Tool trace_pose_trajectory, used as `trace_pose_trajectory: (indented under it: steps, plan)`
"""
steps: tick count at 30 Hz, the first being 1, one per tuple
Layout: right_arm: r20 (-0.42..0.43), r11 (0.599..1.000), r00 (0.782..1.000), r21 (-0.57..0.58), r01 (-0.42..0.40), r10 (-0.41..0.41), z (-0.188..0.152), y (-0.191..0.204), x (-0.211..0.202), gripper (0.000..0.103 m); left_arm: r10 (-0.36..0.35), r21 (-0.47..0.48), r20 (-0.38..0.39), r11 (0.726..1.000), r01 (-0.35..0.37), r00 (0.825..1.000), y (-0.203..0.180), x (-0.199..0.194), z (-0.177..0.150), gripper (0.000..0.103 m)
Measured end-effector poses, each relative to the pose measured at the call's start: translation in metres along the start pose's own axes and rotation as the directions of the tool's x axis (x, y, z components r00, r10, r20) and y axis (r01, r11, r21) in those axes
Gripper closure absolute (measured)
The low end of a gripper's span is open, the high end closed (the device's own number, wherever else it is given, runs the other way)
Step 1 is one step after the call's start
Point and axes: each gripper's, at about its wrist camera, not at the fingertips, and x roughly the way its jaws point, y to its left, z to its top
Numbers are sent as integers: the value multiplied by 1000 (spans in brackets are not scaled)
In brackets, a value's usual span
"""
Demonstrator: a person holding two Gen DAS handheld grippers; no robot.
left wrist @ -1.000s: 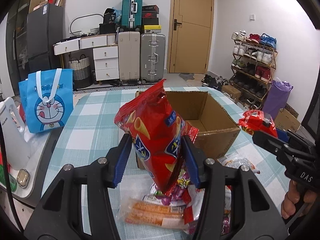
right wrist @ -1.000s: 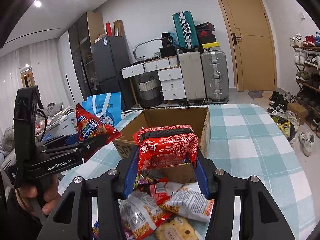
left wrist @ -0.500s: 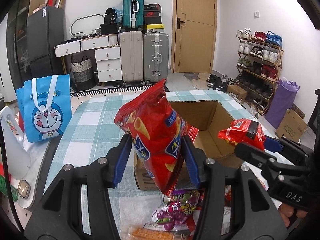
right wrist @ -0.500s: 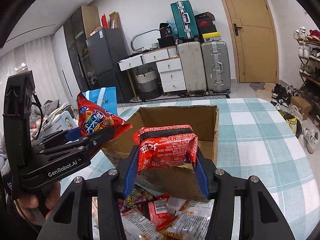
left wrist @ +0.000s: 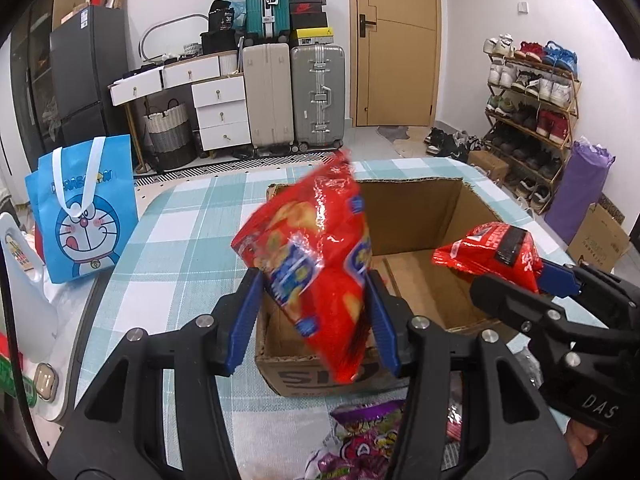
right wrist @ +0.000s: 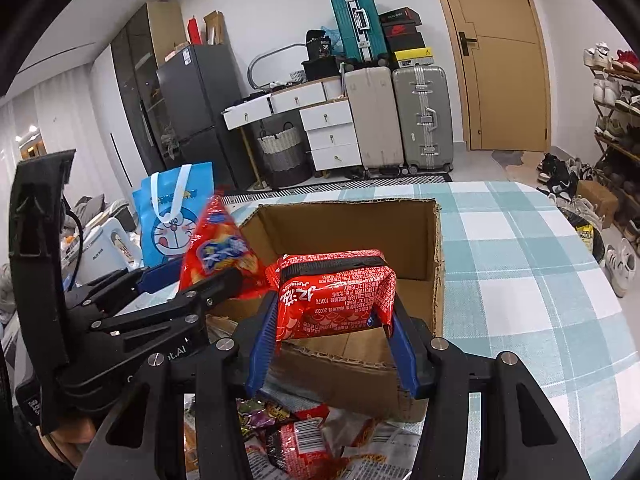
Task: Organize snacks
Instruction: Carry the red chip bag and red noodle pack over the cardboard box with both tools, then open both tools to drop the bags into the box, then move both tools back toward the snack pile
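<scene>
My left gripper (left wrist: 312, 316) is shut on a red chip bag (left wrist: 316, 264) and holds it over the near left edge of an open cardboard box (left wrist: 416, 208). The chip bag is blurred. My right gripper (right wrist: 326, 344) is shut on a red noodle packet (right wrist: 334, 296) and holds it above the box's near wall (right wrist: 360, 364). Each gripper shows in the other's view: the right one (left wrist: 536, 280) with its packet (left wrist: 490, 252), the left one (right wrist: 208, 288) with the chip bag (right wrist: 220, 252). Loose snack packets (right wrist: 304, 440) lie on the table in front of the box.
The box stands on a green-and-white checked tablecloth (right wrist: 520, 248). A blue Doraemon bag (left wrist: 82, 208) stands at the table's left edge. Suitcases, drawers and a shoe rack stand across the room.
Both grippers have moved forward towards the box with their packets. The snack pile has slid down out of most of the view. The chip bag has tipped towards the right.
</scene>
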Motion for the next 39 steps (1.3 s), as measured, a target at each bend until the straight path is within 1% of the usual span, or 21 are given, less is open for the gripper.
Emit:
trace_pose_trajectory:
  steps: [3,5,8,9,10,11,12,13,15,16,20,21,22,23,24,30,32,35,39]
  plan:
    - [10,1000,1000,-9,13,-13,2,1,2,51,23,27,3,999,-23,1000,-5,6,0,54]
    - [10,1000,1000,-6,-2,2,2,1,0,48,16,28,-3,999,-15,1000,-7,7,0,54]
    - [25,1000,1000,-15,1,-1,1,1,-6,36,-7,15,-13,1000,7,1000,-3,3,-1,51]
    - [34,1000,999,-14,2,-2,1,-1,-10,34,-17,9,-22,1000,17,1000,-2,3,-2,46]
    - [39,1000,999,-12,-2,3,1,-2,-14,31,-23,3,-26,1000,23,999,1,1,-3,38]
    - [43,1000,999,-9,-10,11,2,-3,-17,24,-28,-1,-22,1000,28,999,2,-2,-4,34]
    - [47,1000,999,-4,-18,19,1,-5,-22,15,-29,1,-13,1000,29,999,3,-5,-6,28]
    - [51,1000,998,1,-23,23,1,-7,-25,11,-29,5,-4,1000,29,1000,4,-10,-8,24]
    - [60,999,998,14,-38,37,-1,-11,-34,3,-36,11,3,999,36,999,6,-18,-11,22]
    - [60,999,997,22,-48,46,-2,-14,-39,2,-39,14,-3,999,39,999,6,-21,-13,21]
    - [44,997,997,52,-65,63,-9,-25,-54,1,-46,21,-10,999,47,999,7,-42,-22,17]
    - [44,996,997,57,-70,67,-11,-27,-58,1,-49,23,-6,999,49,999,7,-49,-25,14]
    - [45,995,996,60,-76,73,-14,-29,-63,1,-55,25,-1,998,55,998,6,-56,-27,7]
    - [43,995,996,61,-79,76,-15,-30,-67,1,-59,28,4,998,59,998,6,-63,-30,3]
    - [40,995,996,63,-78,75,-17,-32,-72,1,-59,28,16,998,59,998,6,-73,-35,0]
    - [11,996,997,51,-73,72,-35,-34,-94,1,-85,14,11,996,84,996,15,-103,-61,0]
    - [-4,998,998,29,-56,56,-42,-32,-98,1,-89,7,9,996,89,996,19,-113,-70,0]
    - [-27,999,999,-5,-35,35,-52,-25,-102,1,-90,-21,7,996,90,996,27,-126,-81,0]
    - [-45,998,998,-32,-46,44,-65,-17,-108,1,-81,-44,-5,996,81,997,35,-136,-89,0]
